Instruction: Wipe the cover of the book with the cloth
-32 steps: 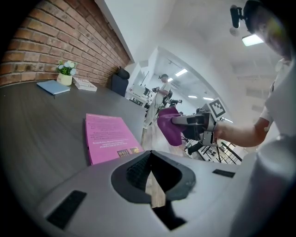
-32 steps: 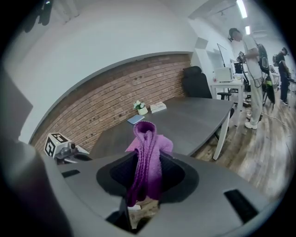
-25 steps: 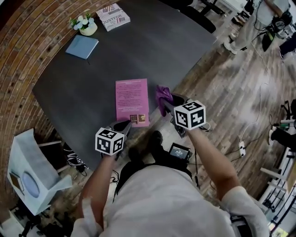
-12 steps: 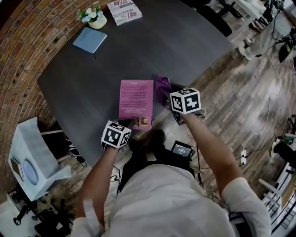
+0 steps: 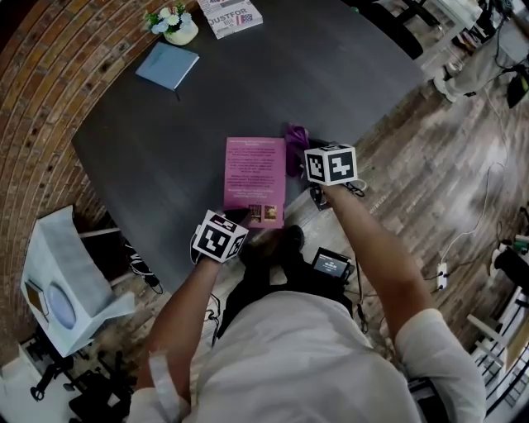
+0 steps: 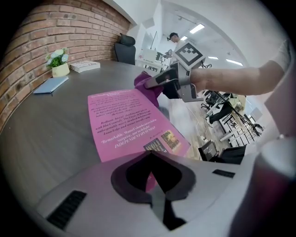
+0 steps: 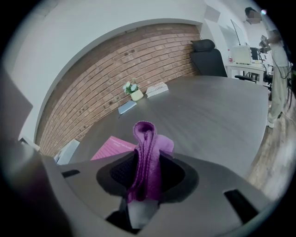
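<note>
The cloth point(image 7: 144, 134), pinched in the closed right gripper point(image 7: 147, 162), had been brought beside the pink book point(image 5: 254, 178) on the table point(image 5: 331, 74). The left gripper point(image 6: 150, 157) was clamped on its near edge, so wiping was judged imminent. "INDEPENDENT ON SUNDAY" was read on the cover, and "JUSTFOR" on a far magazine point(image 5: 233, 16).

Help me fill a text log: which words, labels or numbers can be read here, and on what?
"JUSTFOR": on the white booklet; its smaller print is too small to read.
"INDEPENDENT ON SUNDAY": on the pink book, below a review quote too blurred to read whole.
The two small cover pictures near the pink book's lower edge carry titles too small to read.
</note>
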A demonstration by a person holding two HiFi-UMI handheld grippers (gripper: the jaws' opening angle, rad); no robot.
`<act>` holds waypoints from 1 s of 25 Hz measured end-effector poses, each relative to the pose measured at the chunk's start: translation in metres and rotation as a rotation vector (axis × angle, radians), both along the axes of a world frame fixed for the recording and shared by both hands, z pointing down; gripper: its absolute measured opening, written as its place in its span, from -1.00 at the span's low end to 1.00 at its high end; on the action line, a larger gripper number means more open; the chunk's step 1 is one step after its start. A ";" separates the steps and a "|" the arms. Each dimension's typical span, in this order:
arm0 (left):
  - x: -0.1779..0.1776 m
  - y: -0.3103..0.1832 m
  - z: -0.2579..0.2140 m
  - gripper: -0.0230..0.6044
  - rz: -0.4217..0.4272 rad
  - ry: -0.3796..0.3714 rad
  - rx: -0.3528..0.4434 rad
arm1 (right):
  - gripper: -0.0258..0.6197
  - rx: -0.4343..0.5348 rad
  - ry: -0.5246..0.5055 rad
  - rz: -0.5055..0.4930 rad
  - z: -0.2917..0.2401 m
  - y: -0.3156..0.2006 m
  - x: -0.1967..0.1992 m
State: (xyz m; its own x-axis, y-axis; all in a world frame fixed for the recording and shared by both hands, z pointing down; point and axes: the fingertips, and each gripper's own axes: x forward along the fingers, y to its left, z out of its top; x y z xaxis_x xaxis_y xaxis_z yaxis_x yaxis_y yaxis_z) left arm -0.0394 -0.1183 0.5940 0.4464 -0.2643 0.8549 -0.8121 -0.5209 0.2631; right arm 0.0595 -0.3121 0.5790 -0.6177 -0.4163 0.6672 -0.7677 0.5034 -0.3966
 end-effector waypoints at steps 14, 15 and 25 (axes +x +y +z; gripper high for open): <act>0.001 0.001 0.000 -0.90 0.080 0.021 -0.005 | -0.52 0.001 0.002 -0.068 0.001 0.033 -0.005; 0.001 0.001 0.000 -0.90 0.087 0.020 -0.005 | -0.52 -0.002 0.001 -0.071 0.001 0.036 -0.005; 0.001 0.001 -0.001 -0.90 0.134 0.007 0.005 | -0.52 -0.007 0.019 -0.142 0.000 0.070 -0.006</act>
State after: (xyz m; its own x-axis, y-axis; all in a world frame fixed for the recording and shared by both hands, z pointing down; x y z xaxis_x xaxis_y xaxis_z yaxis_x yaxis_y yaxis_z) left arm -0.0383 -0.1172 0.5929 0.4841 -0.2060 0.8504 -0.7333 -0.6258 0.2659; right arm 0.0532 -0.2422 0.5788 -0.6577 -0.3206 0.6816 -0.6960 0.6049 -0.3869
